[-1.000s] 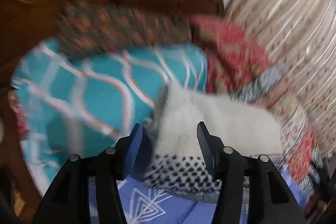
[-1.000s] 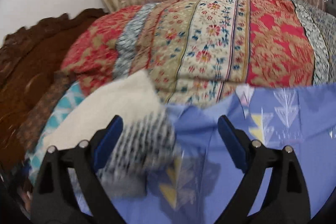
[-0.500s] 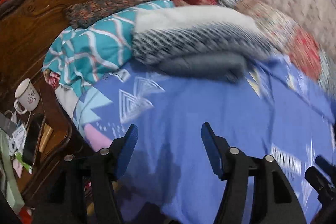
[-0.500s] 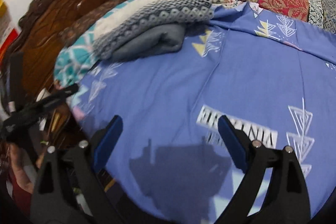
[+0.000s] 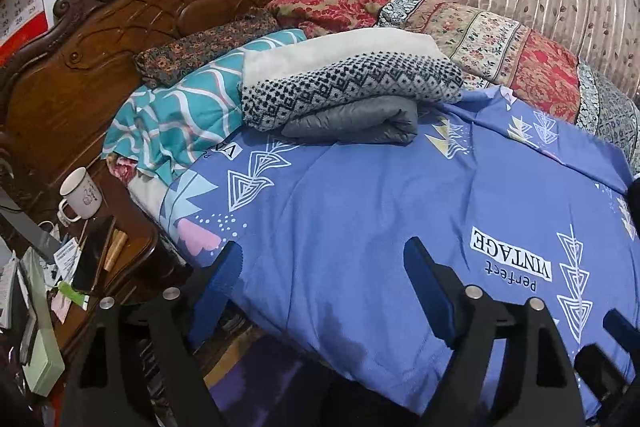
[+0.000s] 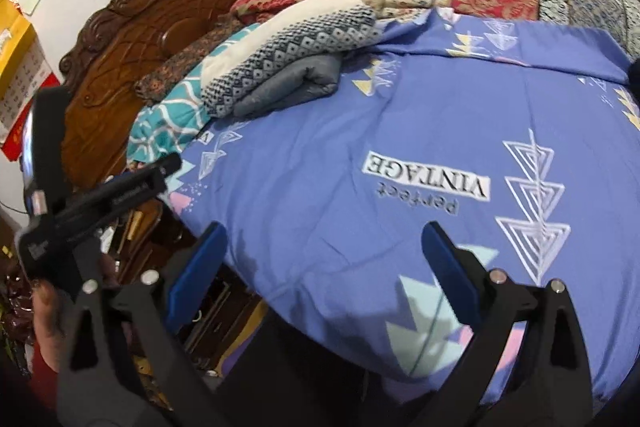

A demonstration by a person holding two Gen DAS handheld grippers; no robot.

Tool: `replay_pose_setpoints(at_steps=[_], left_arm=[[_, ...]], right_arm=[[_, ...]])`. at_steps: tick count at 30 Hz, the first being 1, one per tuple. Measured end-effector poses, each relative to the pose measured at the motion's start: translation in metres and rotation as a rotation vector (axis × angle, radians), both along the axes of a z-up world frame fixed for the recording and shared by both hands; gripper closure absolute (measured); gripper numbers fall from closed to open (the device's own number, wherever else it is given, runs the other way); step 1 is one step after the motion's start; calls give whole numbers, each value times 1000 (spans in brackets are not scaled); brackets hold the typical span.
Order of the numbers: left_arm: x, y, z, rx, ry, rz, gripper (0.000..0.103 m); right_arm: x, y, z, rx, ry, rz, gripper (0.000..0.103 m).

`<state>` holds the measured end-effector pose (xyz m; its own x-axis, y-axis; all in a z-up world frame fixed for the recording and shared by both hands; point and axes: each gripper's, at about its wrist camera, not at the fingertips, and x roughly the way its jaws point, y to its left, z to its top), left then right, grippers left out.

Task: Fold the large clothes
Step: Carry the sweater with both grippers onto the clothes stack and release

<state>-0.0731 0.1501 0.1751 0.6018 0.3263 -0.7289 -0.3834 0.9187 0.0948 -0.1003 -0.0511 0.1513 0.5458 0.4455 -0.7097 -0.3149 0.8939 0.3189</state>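
Two grippers released, folded garments stacked at upper centre

Both of your grippers hang over the blue bedsheet [image 5: 360, 211] with nothing between the jaws. Your left gripper [image 5: 324, 279] has just been opening its jaws; your right gripper [image 6: 324, 259] stands spread wide. Find the folded patterned sweater [image 5: 352, 87] at upper centre, resting on the folded grey garment [image 5: 360, 125], beside the teal pillow [image 5: 176, 115]

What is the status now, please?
Left gripper jaws just opened, empty; right gripper open, empty. Folded sweater stacked on grey garment. Nothing in the way.
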Motion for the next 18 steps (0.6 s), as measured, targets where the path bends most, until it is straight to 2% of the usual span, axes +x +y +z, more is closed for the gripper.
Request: replay_pose_setpoints(at_steps=[13,18], left_arm=[[5,-37,0,70,19,-34,0],[7,-42,0,68,21,-38,-2]], right_arm=[[-13,-22,-15,2,22,-9,9],[-11,-26,-18,20,37,-22,7]])
